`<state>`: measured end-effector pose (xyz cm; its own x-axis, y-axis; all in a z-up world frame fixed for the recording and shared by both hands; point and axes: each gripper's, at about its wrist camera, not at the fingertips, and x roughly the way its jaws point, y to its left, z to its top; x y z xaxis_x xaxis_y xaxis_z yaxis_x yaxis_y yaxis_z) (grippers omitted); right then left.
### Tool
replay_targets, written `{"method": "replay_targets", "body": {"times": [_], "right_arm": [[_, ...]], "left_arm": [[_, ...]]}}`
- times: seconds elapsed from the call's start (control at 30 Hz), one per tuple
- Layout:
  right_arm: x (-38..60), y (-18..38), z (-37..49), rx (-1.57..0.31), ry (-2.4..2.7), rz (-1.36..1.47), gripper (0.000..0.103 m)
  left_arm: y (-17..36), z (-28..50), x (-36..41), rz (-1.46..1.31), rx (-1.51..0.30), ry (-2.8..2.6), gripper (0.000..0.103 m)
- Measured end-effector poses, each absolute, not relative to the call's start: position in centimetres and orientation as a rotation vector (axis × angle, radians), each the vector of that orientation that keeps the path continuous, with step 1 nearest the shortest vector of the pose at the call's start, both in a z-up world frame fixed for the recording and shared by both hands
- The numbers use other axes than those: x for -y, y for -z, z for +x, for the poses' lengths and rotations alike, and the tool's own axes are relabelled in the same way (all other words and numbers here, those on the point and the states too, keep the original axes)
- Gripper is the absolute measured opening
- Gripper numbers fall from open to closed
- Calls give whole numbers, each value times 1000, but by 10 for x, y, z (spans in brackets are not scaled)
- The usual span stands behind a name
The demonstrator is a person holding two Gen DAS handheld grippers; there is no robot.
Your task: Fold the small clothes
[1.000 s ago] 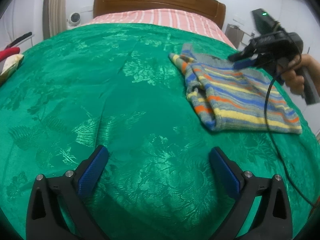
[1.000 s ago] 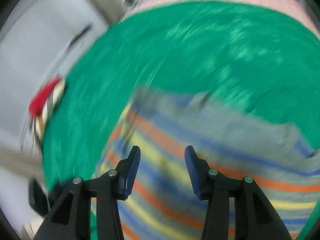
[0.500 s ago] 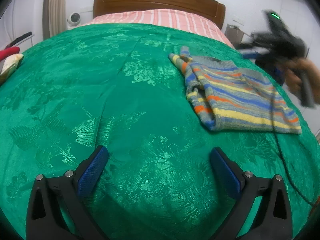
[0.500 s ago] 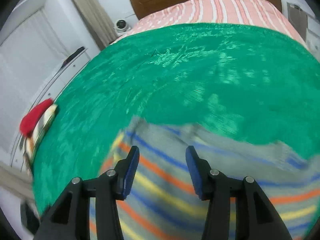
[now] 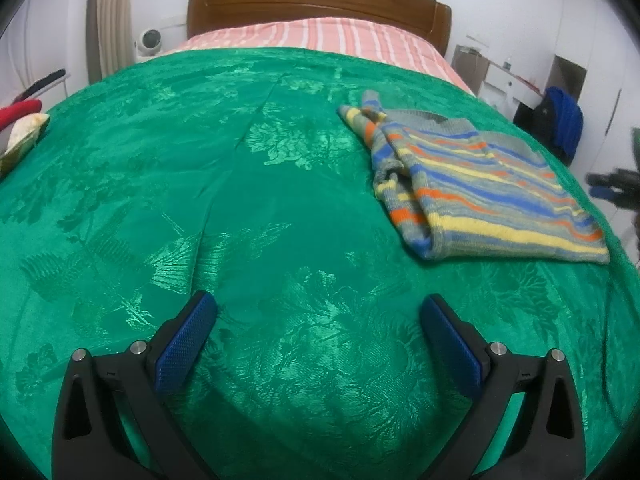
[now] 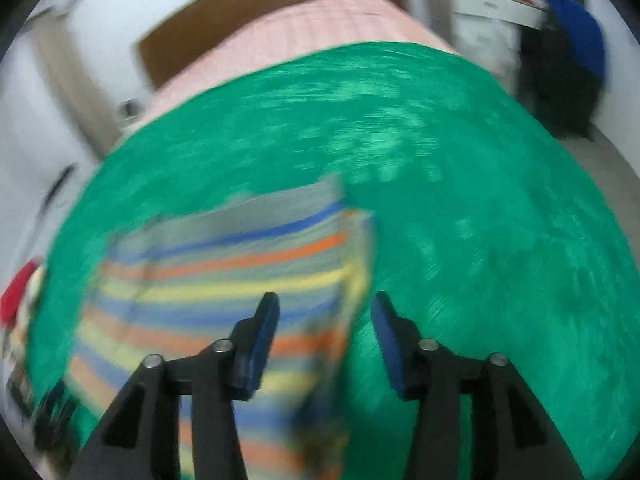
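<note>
Both tongs, left (image 5: 320,320) and right (image 6: 324,320), gape empty; knitted striped sweater (image 5: 472,184) folded on damask bedspread (image 5: 200,200).

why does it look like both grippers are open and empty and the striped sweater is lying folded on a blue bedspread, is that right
Not quite: the bedspread is green, not blue, as the left wrist view shows clearly. The rest holds: the striped sweater lies folded on it, and the left gripper and right gripper are both open and empty.

one striped sweater (image 5: 472,184), two grippers (image 5: 318,320)
</note>
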<state>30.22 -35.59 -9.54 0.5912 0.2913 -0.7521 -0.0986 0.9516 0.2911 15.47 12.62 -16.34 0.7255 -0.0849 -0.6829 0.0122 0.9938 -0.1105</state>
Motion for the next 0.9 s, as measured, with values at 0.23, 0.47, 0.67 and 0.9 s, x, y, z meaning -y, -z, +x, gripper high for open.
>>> {"method": "replay_targets", "body": {"times": [0.23, 0.47, 0.67, 0.9], "right_arm": [[327, 142, 226, -1053, -408, 48, 55], [389, 144, 184, -1008, -200, 83, 60], [403, 148, 154, -933, -197, 191, 61], [400, 156, 143, -882, -162, 245, 62]], "left_arm": [[163, 155, -122, -80, -767, 35, 102], [164, 156, -117, -49, -776, 12, 103], [164, 156, -117, -45, -778, 8, 103], [164, 156, -117, -44, -778, 7, 103]]}}
